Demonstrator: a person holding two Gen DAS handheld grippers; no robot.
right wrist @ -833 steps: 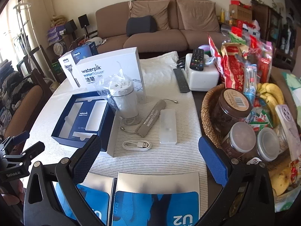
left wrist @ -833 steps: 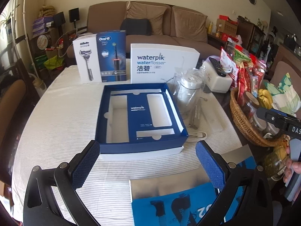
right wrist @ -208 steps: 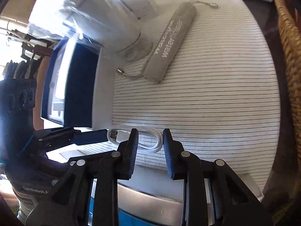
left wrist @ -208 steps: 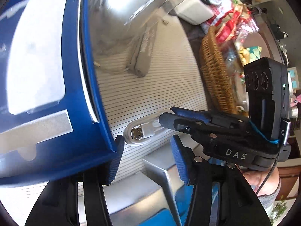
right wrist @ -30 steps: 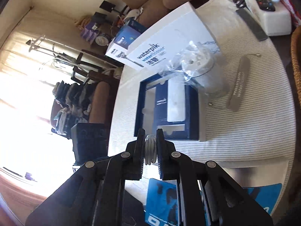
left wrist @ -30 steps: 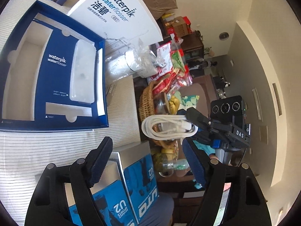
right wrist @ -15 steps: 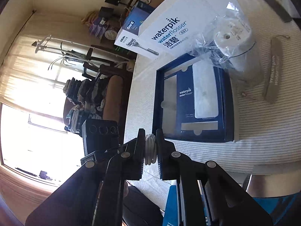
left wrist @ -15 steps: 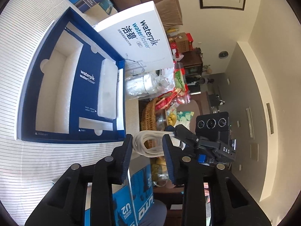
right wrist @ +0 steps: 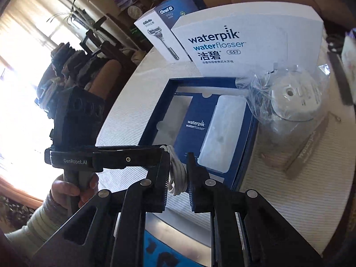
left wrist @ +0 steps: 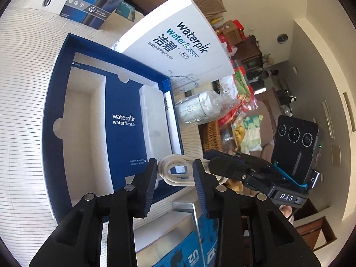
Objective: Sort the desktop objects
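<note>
The coiled white cable [left wrist: 178,173] hangs in the air just over the near edge of the open blue box [left wrist: 55,102], caught from both sides at once — the left gripper [left wrist: 174,173] has its fingers closed in against the two ends of the coil, while the right gripper [right wrist: 176,173] pinches the bundle flat between its pads, the left tool crossing in front of it. Holding it from two directions looks like a way to keep the loops from springing apart, so the bundle stays compact enough for a slot in the box. Inside, the white foam insert shows a large deep recess on one side that is empty, a frosted plastic case [right wrist: 222,133] seated in the long recess beside the printed panel, and a small shallow slot at the near end — likely the cable's place. The bagged flosser unit [right wrist: 293,100] and grey pouch [right wrist: 309,151] lie on the striped tabletop [right wrist: 289,200] beside the box, not yet packed
</note>
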